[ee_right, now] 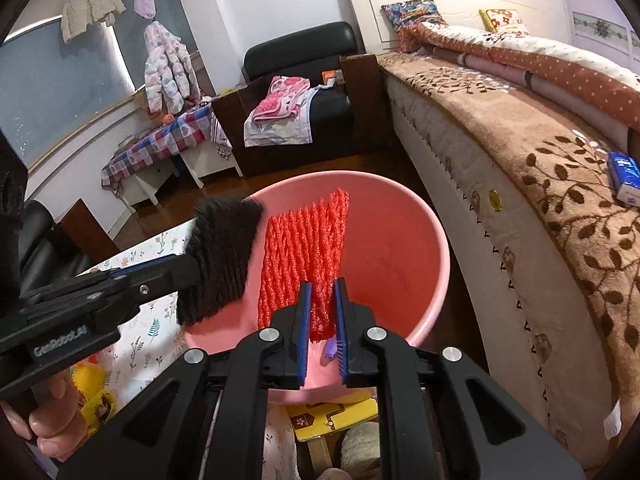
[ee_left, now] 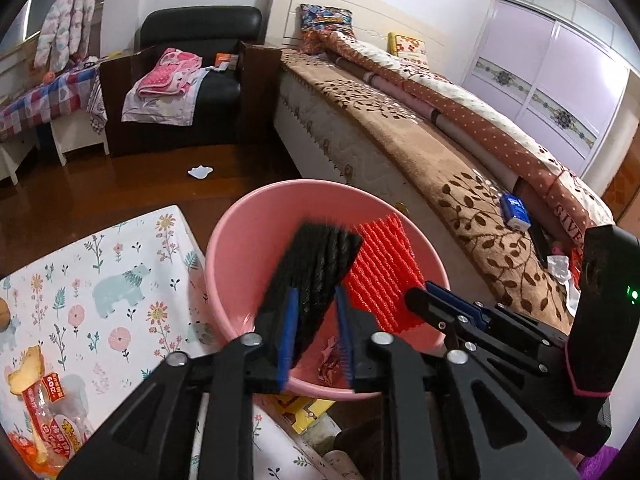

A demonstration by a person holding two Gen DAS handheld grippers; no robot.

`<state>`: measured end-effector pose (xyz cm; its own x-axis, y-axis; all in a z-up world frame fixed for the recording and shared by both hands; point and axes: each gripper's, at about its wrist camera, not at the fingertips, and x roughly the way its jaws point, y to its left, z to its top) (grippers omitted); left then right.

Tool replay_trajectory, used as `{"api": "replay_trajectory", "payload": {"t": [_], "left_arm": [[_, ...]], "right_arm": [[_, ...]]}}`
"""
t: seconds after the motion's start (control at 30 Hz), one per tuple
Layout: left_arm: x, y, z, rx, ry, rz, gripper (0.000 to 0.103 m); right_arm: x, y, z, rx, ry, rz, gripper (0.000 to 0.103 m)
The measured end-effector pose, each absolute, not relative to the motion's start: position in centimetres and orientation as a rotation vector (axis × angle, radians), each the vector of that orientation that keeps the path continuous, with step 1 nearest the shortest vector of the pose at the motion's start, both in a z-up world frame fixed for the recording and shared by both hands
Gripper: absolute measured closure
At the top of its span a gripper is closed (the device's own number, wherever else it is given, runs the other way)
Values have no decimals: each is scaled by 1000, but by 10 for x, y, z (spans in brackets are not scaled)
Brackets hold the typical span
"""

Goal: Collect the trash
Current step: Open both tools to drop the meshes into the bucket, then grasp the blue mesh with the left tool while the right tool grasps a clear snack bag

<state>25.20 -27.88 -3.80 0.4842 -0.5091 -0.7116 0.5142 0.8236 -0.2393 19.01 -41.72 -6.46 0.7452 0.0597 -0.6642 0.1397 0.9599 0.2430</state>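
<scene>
A pink plastic bin stands on the floor between the bed and a floral-cloth table. My left gripper is shut on a black foam net sleeve and holds it over the bin. My right gripper is shut on a red foam net sleeve, also over the bin. Small scraps of paper lie at the bin's bottom.
The floral-cloth table at left holds a snack wrapper. The bed runs along the right with a blue tissue pack. A white scrap lies on the wood floor. A black armchair stands behind.
</scene>
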Motion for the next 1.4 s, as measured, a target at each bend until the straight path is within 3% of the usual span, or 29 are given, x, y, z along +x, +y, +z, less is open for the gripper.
{"api": "replay_trajectory", "payload": {"t": [0.03,0.17,0.77,1.07,1.17,1.4], "left_arm": [[253,-278,-38,3,866,-616,69],[253,-270,-36,0,849,-593,67],[200,-229,19,-17,731,-521,65],[151,-160,33,-18,705,-411,65],[134,-125,38,-49,687,-359,59],[98,-51,39,-95,679,-222,57]], "right_arm": [[193,-418,-66,281,738,-43,87],[198,-418,-68,284,744,-26,74],[146,-373,-29,303,637,24,73],[108,-329,-26,335,652,126,73],[99,-310,-25,311,658,162,73],[89,-283,-20,293,655,227,73]]}}
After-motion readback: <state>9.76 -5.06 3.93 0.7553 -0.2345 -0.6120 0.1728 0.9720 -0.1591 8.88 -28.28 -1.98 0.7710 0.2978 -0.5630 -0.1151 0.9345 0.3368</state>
